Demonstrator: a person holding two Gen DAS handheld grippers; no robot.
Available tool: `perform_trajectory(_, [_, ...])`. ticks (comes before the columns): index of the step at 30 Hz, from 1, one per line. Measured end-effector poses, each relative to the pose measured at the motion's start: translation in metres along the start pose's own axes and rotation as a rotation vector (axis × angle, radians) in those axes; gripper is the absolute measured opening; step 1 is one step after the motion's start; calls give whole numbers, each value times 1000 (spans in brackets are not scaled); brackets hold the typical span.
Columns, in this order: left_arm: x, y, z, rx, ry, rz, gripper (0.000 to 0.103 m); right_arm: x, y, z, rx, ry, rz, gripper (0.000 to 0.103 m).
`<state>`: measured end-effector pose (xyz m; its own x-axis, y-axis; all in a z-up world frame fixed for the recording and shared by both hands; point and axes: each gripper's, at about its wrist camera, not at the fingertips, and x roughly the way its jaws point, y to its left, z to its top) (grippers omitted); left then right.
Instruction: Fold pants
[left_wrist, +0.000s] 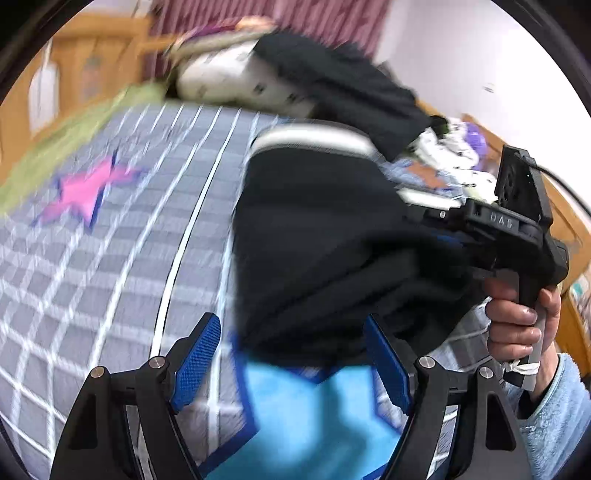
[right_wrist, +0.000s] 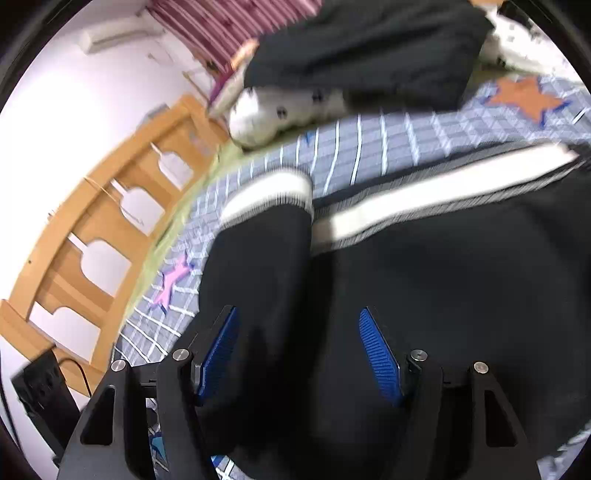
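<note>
Black pants (left_wrist: 325, 236) with a white side stripe (right_wrist: 436, 192) lie bunched on the checked bedspread (left_wrist: 110, 280). My left gripper (left_wrist: 291, 354) is open at the near edge of the cloth; the fabric hangs between its blue pads (left_wrist: 199, 358) without touching them. My right gripper (right_wrist: 299, 354) hovers open over the dark cloth, both blue pads (right_wrist: 380, 358) showing their inner faces. In the left wrist view the right gripper's body (left_wrist: 517, 229) is held by a hand (left_wrist: 517, 325) at the pants' right side. A white-banded cuff (right_wrist: 269, 195) lies folded over.
The bedspread bears a pink star (left_wrist: 85, 192), an orange star (right_wrist: 524, 96) and a light blue patch (left_wrist: 295, 413). A pile of dark and white bedding (right_wrist: 332, 62) sits at the far end. A wooden bed rail (right_wrist: 96, 236) runs along the left, with a striped curtain (right_wrist: 229, 26) behind.
</note>
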<state>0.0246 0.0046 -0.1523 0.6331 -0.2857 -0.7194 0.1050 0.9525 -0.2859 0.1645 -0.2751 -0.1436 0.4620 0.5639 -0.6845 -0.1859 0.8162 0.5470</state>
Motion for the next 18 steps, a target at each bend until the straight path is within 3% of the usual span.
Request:
perform_trajectory(3, [13,8,-8,-48,57,1,78,13,5,-5,14,47,93,13])
perform_trajectory(8, [22,-10,-13,-22,39,-21,84,-20,29,5,-75,-47,157,10])
perform_trajectory(14, [38,-44,-10,18,39,8,86,-69,47,31,-174,-158,195,9])
perform_trajectory(18, [52,-66,-10,77,36,75,89,-97,39,51,-237,-209,152,9])
